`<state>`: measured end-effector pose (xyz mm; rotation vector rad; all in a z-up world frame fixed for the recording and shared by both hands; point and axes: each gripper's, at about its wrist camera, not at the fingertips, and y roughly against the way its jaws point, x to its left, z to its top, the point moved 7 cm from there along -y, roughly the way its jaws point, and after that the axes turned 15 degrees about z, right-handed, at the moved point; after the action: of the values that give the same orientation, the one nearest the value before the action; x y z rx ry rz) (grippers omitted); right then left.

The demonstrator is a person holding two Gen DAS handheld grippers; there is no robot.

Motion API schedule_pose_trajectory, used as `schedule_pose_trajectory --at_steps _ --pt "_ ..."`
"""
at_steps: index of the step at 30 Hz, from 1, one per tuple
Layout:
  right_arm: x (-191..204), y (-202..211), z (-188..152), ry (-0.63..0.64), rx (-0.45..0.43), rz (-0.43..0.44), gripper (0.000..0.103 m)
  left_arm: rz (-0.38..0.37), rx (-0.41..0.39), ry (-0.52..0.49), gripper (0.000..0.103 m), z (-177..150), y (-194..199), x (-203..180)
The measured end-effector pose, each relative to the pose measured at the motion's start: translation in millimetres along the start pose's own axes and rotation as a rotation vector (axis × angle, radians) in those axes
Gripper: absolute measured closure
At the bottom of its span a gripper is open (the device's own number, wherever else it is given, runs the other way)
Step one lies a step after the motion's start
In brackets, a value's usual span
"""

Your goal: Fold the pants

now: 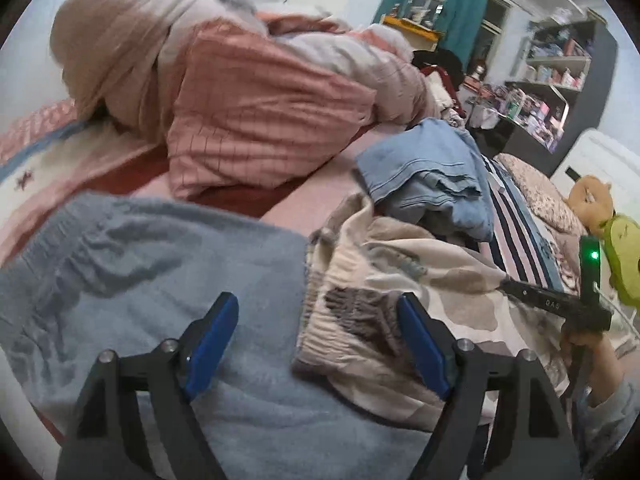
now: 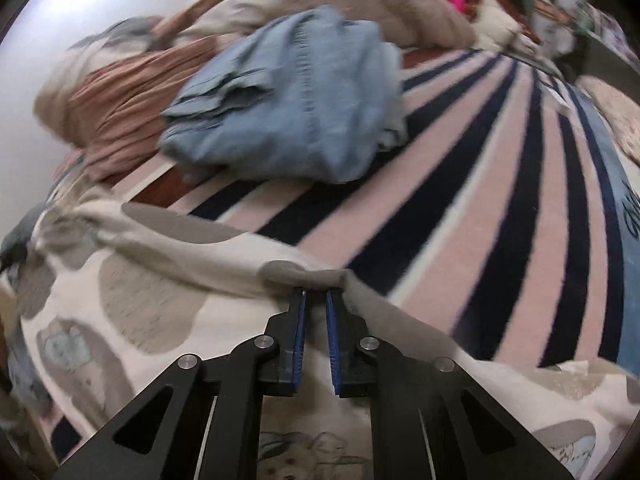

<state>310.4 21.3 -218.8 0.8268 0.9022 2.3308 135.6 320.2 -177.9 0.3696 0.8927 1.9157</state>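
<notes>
Right wrist: right tool (image 2: pixel 316 294) clamps patterned pants (image 2: pixel 160 300).

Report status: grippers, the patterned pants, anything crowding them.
Left gripper open over the elastic waistband. Right gripper shut on an edge of the cream grey-blotched pants. Grey-blue fleece garment lies beside the waistband; folded blue denim clear.

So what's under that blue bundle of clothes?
The blue bundle lies on the striped blanket, pink with dark stripes, and its far side leans on the pinkish bedding pile. Whatever is right beneath the bundle is covered.
</notes>
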Motion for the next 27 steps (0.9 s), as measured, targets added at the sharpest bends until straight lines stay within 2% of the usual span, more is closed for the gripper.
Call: schedule_pose_trajectory --at_steps 3,5,6,7,8,9,10,11,14,21,27 --pt "-1 8 -4 -0.024 -0.007 -0.008 0.092 -0.083 0.091 0.035 0.025 -10 -17 -6" --pt "6 17 -10 -0.016 -0.014 0.008 0.074 -0.145 0.106 0.045 0.025 -14 -24 -17" --pt "10 24 -14 -0.014 -0.019 0.017 0.072 -0.132 0.097 0.033 0.025 -15 -27 -21" --pt "11 30 -17 -0.011 -0.018 0.018 0.072 -0.101 0.086 0.025 0.035 -14 -30 -24" --pt "13 35 -20 -0.008 -0.014 0.019 0.072 -0.085 0.082 0.031 0.054 -12 -31 -24" --pt "16 39 -23 -0.005 -0.013 0.022 0.072 -0.08 0.078 0.044 0.061 -10 -31 -23" --pt "17 45 -26 -0.007 -0.012 0.029 0.072 -0.104 0.077 0.058 0.072 -8 -29 -24" --pt "18 49 -30 -0.013 -0.013 0.038 0.072 -0.127 0.071 0.065 0.076 -7 -26 -26" --pt "20 61 -37 -0.047 -0.028 0.069 0.072 -0.133 -0.006 -0.002 0.079 0 -5 -42" --pt "16 92 -47 -0.088 -0.083 0.099 0.072 -0.214 -0.119 -0.07 0.08 27 38 -82" --pt "6 149 -59 -0.121 -0.184 0.102 0.072 -0.324 -0.191 -0.228 0.08 35 78 -182"
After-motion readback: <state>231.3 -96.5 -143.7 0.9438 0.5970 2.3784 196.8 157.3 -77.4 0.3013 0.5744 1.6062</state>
